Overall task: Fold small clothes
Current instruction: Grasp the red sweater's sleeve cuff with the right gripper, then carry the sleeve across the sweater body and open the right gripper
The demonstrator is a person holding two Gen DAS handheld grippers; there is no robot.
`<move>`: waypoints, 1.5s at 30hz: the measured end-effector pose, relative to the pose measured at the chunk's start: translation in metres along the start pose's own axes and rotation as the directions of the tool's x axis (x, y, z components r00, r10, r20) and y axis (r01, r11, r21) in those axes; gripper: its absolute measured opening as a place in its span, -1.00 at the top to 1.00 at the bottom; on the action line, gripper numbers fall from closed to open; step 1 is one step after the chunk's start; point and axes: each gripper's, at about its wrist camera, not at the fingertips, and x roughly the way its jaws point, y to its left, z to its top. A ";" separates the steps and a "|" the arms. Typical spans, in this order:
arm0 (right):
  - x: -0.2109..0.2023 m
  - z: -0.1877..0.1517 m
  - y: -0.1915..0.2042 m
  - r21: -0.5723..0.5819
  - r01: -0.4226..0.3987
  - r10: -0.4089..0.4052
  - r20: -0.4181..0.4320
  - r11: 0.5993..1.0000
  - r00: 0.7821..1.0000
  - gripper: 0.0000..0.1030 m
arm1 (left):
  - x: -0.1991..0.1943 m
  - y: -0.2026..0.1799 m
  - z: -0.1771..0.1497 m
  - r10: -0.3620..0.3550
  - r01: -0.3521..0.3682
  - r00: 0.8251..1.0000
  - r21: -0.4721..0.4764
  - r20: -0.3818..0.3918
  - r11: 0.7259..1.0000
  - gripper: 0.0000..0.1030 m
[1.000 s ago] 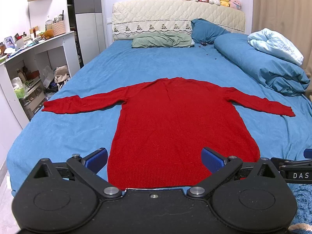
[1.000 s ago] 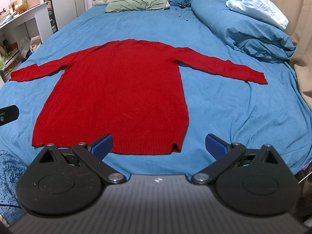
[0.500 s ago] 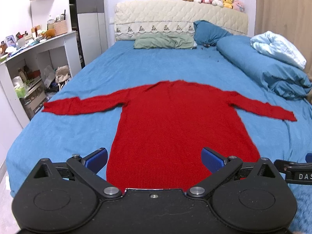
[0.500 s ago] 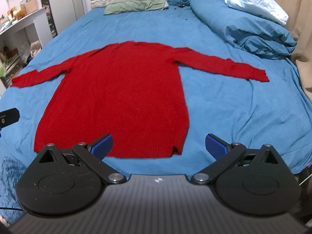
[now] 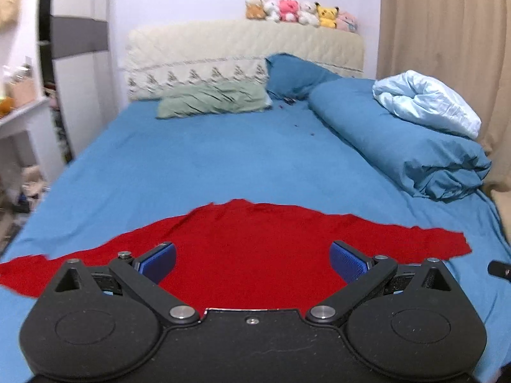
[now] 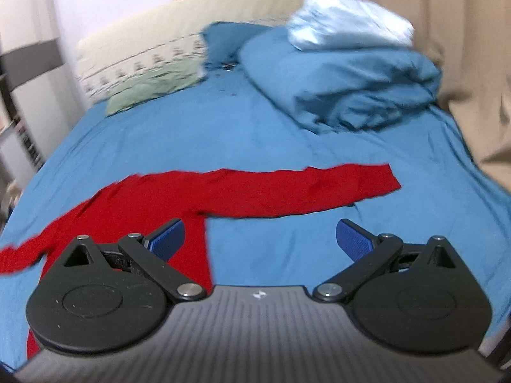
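The left claw (image 5: 252,263) is spread wide over the sweater (image 5: 255,249), holding nothing; the right claw (image 6: 260,239) is just as wide and empty, above the right sleeve (image 6: 319,188). The sweater lies flat on the bed (image 5: 223,159), sleeves out. No fold shows; the whole folding is left.

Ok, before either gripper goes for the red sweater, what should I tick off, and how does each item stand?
1. Left gripper jaws open, holding nothing: ok.
2. Right gripper jaws open, holding nothing: ok.
3. Red sweater spread flat on the bed, both sleeves out: ok.
4. Right sleeve in front of the right gripper: ok.
5. Hem position: cannot tell, hidden behind the grippers.
6. Sharp picture: not ok, right wrist view is blurred.
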 end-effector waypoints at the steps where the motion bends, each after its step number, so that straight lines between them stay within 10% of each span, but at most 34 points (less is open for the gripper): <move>1: 0.017 0.004 -0.012 0.033 0.003 -0.003 -0.008 0.999 1.000 -1.00 | 0.021 -0.003 0.006 -0.006 0.006 1.000 0.002 -0.014 1.000 -1.00; 16: 0.243 -0.014 -0.127 0.294 0.148 -0.146 -0.028 0.944 0.989 -0.97 | 0.310 -0.040 -0.011 -0.086 0.088 0.958 -0.004 -0.272 0.996 -1.00; 30: 0.296 0.011 -0.160 0.421 0.299 -0.294 -0.079 0.856 0.953 0.52 | 0.379 -0.061 -0.022 -0.025 0.049 0.903 0.045 -0.428 0.998 -1.00; 33: 0.289 0.028 -0.147 0.377 0.301 -0.297 -0.070 0.876 0.952 0.56 | 0.384 -0.057 -0.013 -0.046 0.073 0.870 0.036 -0.492 0.997 -1.00; 36: 0.273 0.056 -0.120 0.341 0.225 -0.232 -0.020 0.913 0.972 0.56 | 0.372 -0.042 -0.003 -0.082 0.074 0.864 -0.036 -0.496 0.997 -1.00; 40: 0.248 0.100 -0.056 0.240 0.056 -0.078 0.080 0.969 0.994 0.57 | 0.339 -0.006 0.022 -0.092 0.075 0.902 -0.056 -0.421 0.996 -1.00; 45: 0.228 0.134 0.073 0.033 -0.231 0.224 0.141 0.972 0.964 0.57 | 0.287 0.057 0.045 -0.059 0.039 0.938 -0.066 -0.342 0.997 -1.00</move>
